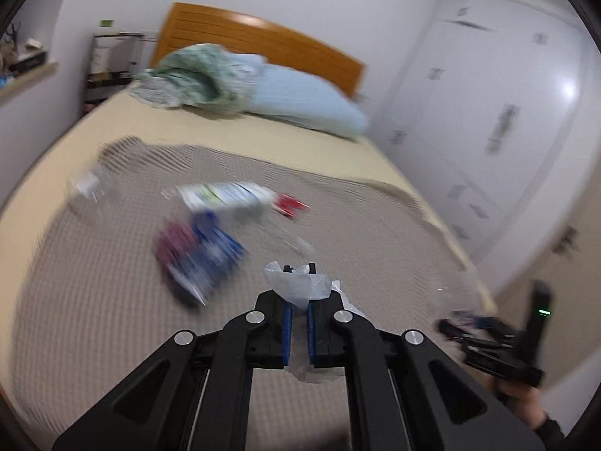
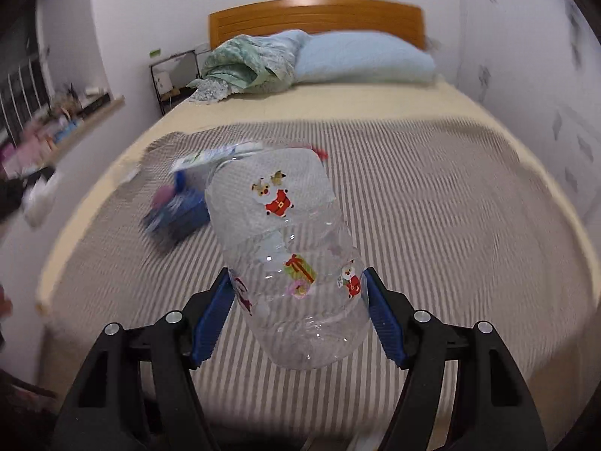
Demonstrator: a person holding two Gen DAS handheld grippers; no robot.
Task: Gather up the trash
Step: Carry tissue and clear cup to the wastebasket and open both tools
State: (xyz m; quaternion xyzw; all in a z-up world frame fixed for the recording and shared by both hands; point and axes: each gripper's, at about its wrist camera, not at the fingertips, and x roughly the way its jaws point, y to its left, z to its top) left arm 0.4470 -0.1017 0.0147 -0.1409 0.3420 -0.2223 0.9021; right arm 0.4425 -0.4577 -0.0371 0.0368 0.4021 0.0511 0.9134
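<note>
- Left gripper (image 1: 299, 268): angled downward above the foot end of the bed (image 1: 233, 143); fingers (image 1: 287, 321) closed on a crumpled clear plastic bag (image 1: 296, 285).
- Right gripper (image 2: 296, 282): angled downward over the grey striped blanket (image 2: 450, 218); fingers (image 2: 214, 319) spread wide, pads pressing both sides of a clear plastic bottle with Christmas stickers (image 2: 285, 248), held clear of the bed.
- Blue, maroon and white wrappers (image 1: 203, 248): lying mid-blanket.

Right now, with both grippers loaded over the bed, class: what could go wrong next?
1. The left gripper pinches only thin clear plastic wrap, which might slip free.
2. The right gripper squeezes a clear sticker-covered container that could crumple or pop out.
3. Both views are blurred, so a fast swing could shake either loose.
</note>
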